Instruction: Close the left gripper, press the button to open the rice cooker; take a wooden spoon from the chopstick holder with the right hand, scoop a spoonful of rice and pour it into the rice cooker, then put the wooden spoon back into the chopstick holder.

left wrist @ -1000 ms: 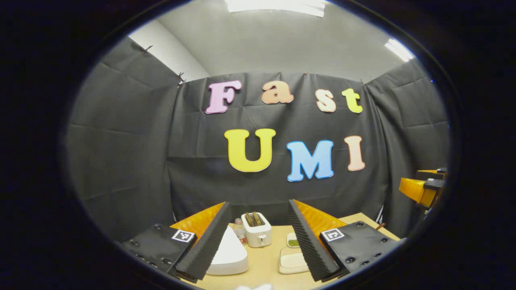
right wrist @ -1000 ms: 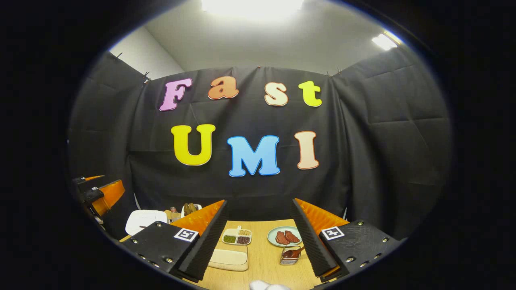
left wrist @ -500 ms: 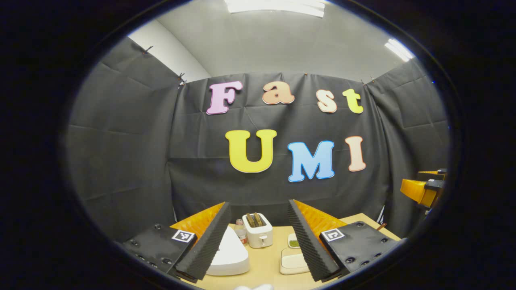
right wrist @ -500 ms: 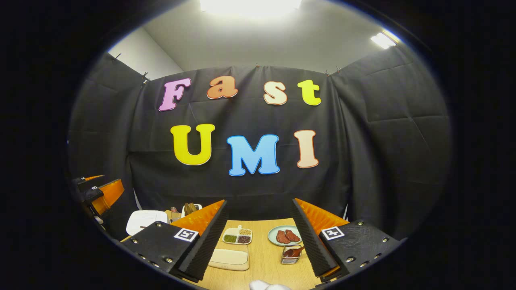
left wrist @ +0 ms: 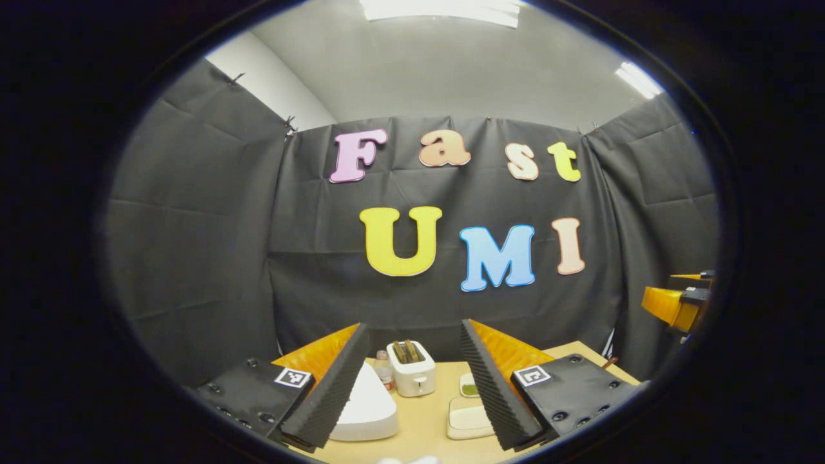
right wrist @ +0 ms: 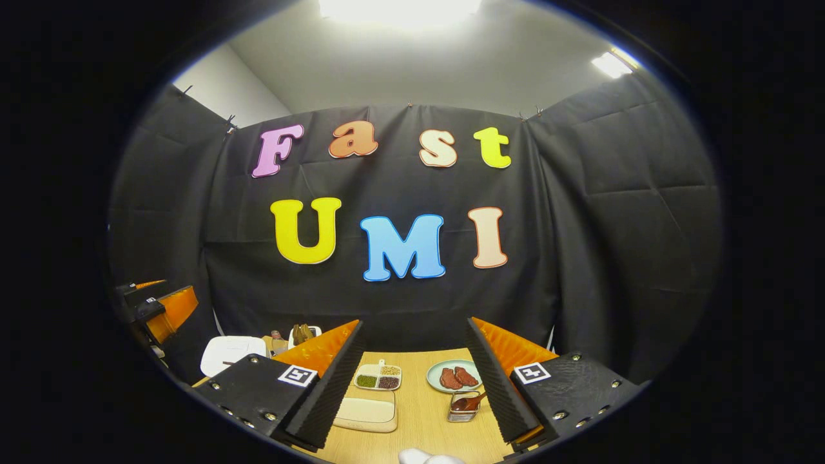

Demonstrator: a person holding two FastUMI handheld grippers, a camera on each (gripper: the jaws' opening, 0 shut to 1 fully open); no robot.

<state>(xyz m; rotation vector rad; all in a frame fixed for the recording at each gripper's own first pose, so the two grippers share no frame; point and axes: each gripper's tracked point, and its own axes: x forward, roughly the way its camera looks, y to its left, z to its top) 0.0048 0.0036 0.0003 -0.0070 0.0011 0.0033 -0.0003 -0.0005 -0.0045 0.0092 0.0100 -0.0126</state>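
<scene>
White, smooth, rounded plastic rice cooker (left wrist: pixel 370 407) looks rigid; both tools, left (left wrist: pixel 412 386) and right (right wrist: pixel 412 386), hang apart; press its button firmly.

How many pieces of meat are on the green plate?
2: both lie side by side in the middle of the green plate, one meat piece on the left and the other on the right. The right gripper's finger may hide more.
</scene>
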